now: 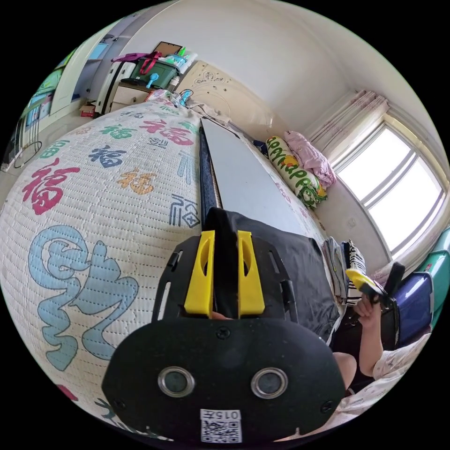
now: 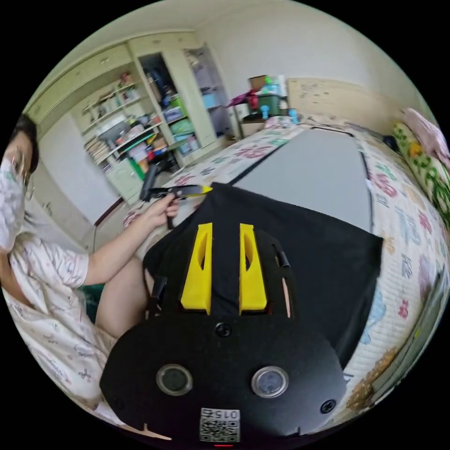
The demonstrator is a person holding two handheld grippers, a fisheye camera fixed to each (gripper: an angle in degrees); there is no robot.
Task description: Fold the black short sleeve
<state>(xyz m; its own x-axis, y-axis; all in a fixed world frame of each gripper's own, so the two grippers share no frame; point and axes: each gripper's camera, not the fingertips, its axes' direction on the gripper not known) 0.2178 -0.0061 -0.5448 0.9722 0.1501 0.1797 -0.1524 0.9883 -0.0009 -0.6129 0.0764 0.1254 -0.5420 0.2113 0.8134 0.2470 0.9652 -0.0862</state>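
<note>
The black short sleeve shirt (image 1: 300,262) lies spread over the near end of a grey board (image 1: 243,178) on the bed. In the left gripper view, a fold of it rises between the yellow jaws of my left gripper (image 1: 225,234), which is shut on it. The right gripper (image 1: 358,279) shows at the shirt's far side, held in a hand. In the right gripper view, the shirt (image 2: 328,253) stretches across the board (image 2: 318,164), and my right gripper (image 2: 224,227) is shut on its near edge. The left gripper (image 2: 197,190) holds the shirt's corner.
A quilted bedspread with coloured characters (image 1: 93,187) covers the bed. Pillows (image 1: 295,173) line the wall by the window (image 1: 398,187). A stack of folded clothes (image 1: 344,262) sits past the shirt. The person (image 2: 47,281) sits at the bed's edge; open shelves (image 2: 131,136) stand behind.
</note>
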